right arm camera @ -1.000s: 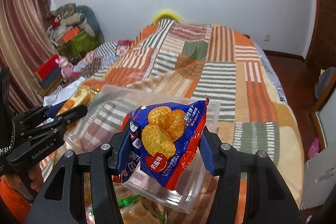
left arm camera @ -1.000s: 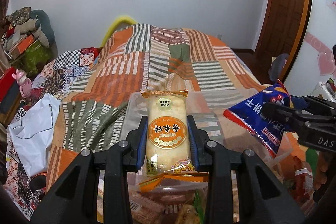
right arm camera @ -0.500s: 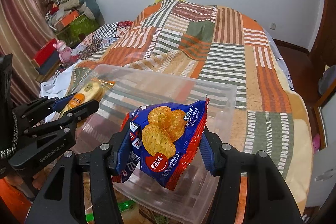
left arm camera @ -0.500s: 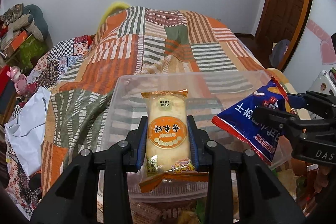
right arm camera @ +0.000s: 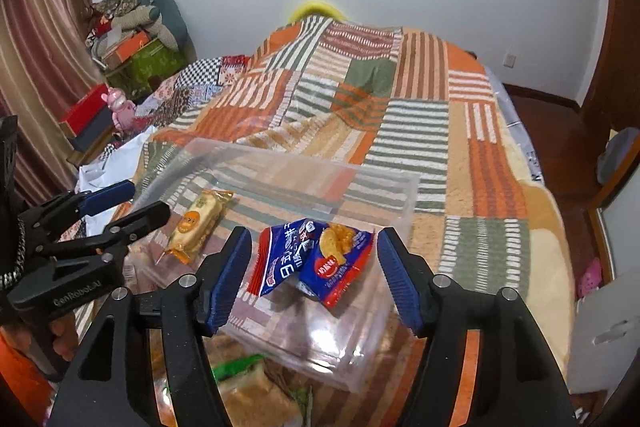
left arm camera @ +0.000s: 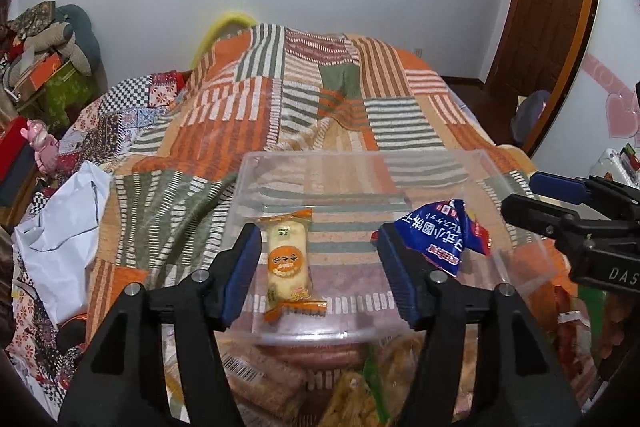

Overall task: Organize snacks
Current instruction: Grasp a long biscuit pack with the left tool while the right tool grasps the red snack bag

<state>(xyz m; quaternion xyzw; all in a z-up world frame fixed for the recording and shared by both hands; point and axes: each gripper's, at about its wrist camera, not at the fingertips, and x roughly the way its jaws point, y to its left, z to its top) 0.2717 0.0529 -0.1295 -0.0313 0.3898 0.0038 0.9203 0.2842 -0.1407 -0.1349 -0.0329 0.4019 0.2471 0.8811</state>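
Over bed point(left arm camera: 328, 99) and clear bin point(left arm camera: 472, 163), both grippers angle down, jaws opening; packets seemingly released.

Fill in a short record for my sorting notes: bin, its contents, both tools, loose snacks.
bin: clear bin on a striped blanket
contents: rice cracker on its left side, blue pack on its right
left tool: opening, pads clear of the rice cracker
right tool: opening, blue pack loose between the pads
loose snacks: pile in front of the bin
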